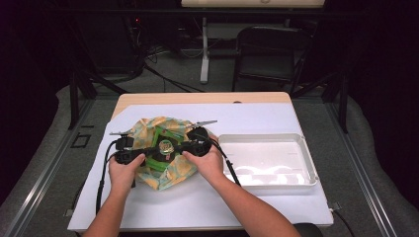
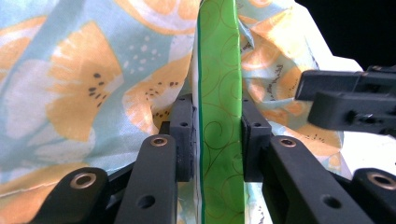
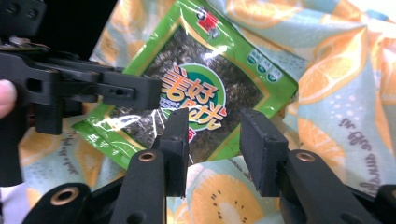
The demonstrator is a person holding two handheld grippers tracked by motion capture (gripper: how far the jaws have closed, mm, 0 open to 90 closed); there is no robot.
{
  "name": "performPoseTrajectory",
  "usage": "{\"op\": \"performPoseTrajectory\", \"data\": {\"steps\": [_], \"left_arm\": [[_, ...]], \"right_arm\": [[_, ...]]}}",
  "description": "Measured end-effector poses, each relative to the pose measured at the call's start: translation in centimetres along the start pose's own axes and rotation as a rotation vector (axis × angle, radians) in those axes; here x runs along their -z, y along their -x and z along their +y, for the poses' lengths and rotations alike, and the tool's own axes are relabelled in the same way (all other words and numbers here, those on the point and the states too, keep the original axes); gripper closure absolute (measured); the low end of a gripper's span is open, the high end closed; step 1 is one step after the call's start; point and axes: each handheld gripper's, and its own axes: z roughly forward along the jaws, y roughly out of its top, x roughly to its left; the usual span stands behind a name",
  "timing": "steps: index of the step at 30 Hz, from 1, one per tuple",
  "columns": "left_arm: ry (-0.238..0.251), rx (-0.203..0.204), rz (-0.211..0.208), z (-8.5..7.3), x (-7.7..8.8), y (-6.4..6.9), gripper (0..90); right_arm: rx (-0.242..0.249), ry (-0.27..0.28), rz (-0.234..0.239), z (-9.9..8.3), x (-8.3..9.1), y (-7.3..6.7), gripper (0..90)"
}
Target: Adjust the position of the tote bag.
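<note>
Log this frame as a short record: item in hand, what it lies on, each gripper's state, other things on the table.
item: green snack packet
lies on: orange-print cloth, bunched around it
left gripper: shut on the packet's edge, pads pressing both faces
right gripper: open, jaws apart in front of the packet, nothing between them
other: white tray, apart from the cloth
surface: white table

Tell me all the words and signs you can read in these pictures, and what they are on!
"美好时光": my best reading of the big orange Chinese characters in the round badge on the shiny green seaweed snack packet.
Red logo at the packet's top corner: too small to read.
Three small round seals on the packet: too blurred.
Small grey print on the orange-slice patterned cloth: too blurred.
</note>
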Motion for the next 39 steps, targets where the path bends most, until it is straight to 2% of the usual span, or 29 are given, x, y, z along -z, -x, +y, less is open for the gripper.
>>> {"op": "performPoseTrajectory", "data": {"steps": [1,2,3,5,6,11,13,15,22,27,31,33,39], "left_arm": [[-0.003,0.012,-0.008,-0.2,0.0,0.1,72.3],[-0.003,0.012,-0.008,-0.2,0.0,0.1,72.3],[-0.013,-0.01,0.005,-0.3,0.1,0.2,72.3],[-0.006,-0.016,0.015,-0.4,0.2,0.4,72.3],[-0.005,-0.035,0.031,-0.5,0.3,0.6,72.3],[0.006,-0.053,0.036,-0.8,0.5,0.9,72.3],[0.008,-0.057,0.034,-0.8,0.6,1.0,72.3],[0.018,-0.081,0.04,-0.7,0.8,1.2,72.3],[0.023,-0.087,0.036,-0.7,0.9,1.1,72.4],[0.042,-0.102,0.042,-0.6,1.2,1.1,72.4],[0.049,-0.103,0.043,-0.5,1.5,1.1,72.4],[0.049,-0.118,0.05,-0.4,1.7,1.2,72.4],[0.068,-0.126,0.05,-0.2,2.3,1.5,72.4]], "right_arm": [[0.026,0.014,-0.014,0.1,0.5,-0.1,62.9],[0.026,0.014,-0.014,0.1,0.5,-0.1,62.9],[0.046,0.024,-0.02,0.1,0.8,0.0,62.8],[0.043,0.025,-0.021,0.1,0.9,0.0,62.9],[0.041,0.031,-0.026,0.2,1.0,0.2,63.0],[0.037,0.038,-0.045,0.3,1.0,0.8,64.6],[0.022,0.039,-0.05,0.7,0.8,1.3,66.3],[0.008,0.042,-0.058,0.9,0.5,1.7,67.4],[-0.01,0.045,-0.096,1.9,-0.6,2.9,70.8],[-0.014,0.003,-0.129,2.5,-2.1,3.9,77.5],[-0.03,-0.01,-0.133,2.5,-2.7,4.2,77.7],[-0.033,-0.009,-0.136,2.4,-2.9,4.4,77.7],[-0.039,-0.007,-0.135,2.5,-2.8,4.5,77.6]]}}
